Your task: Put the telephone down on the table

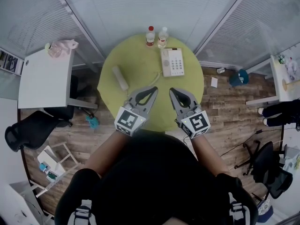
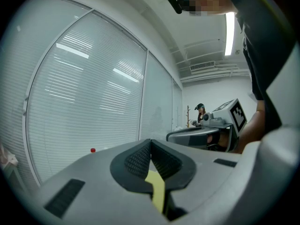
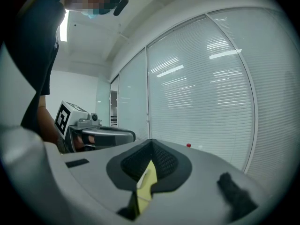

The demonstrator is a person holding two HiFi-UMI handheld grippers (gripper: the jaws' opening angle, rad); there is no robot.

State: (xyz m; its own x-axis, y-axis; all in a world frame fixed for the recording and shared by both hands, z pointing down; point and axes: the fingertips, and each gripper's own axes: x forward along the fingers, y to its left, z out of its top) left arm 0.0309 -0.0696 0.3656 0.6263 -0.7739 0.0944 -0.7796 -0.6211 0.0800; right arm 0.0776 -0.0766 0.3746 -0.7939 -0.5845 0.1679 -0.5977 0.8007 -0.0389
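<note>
1. Telephone (image 1: 172, 62) sat on the far part of the round green table (image 1: 136, 60). Its white handset (image 1: 120, 78) lay off the base to the left, on the same top. Only the head view showed any of this.
2. The left gripper (image 1: 155, 88) had its jaws pressed together with nothing between them. The right gripper (image 1: 171, 90) was closed and empty too. Both were over the near part of the table, well short of the telephone.
3. The left gripper view and the right gripper view looked level at slatted blinds (image 2: 84, 102). Each caught the other gripper off to the side and one red bottle cap (image 2: 93, 150) over its own jaw.
4. Counted in the head view: two grippers, two bottles (image 1: 150, 36) at the table's far edge, one telephone, one handset, one table.
</note>
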